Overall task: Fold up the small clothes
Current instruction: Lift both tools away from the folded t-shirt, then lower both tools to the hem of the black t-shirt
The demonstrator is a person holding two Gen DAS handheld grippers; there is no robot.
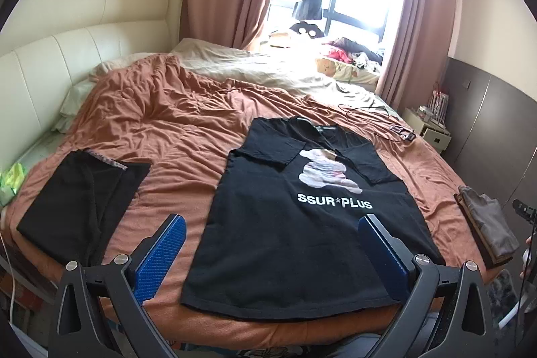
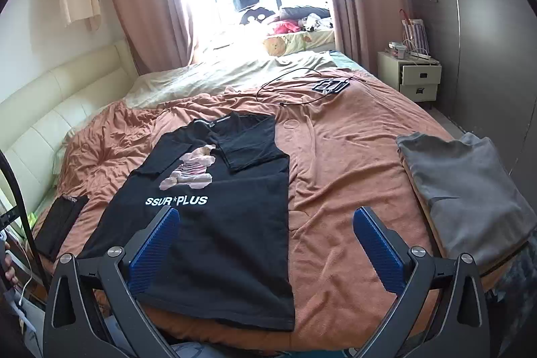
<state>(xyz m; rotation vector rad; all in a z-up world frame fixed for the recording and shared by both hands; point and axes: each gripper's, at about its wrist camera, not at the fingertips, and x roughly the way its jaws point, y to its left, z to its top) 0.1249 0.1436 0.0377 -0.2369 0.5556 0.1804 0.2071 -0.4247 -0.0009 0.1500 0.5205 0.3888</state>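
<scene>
- Your left gripper has its fingers spread wide, holding nothing; the right gripper is spread the same way, also empty.
- One black T-shirt lies flat on the orange bedspread, both sleeves folded inward — so, by my reading, you are mid-fold.
- Next you would likely pinch the two hem corners nearest you and carry the hem up toward the collar.
- Counted left to right: one folded black garment, the one T-shirt, one folded grey garment — three pieces.

A wide bed with a rumpled rust-orange cover carries a black printed T-shirt ahead of the claw, a folded black garment leftward, and a folded grey garment rightward.
</scene>
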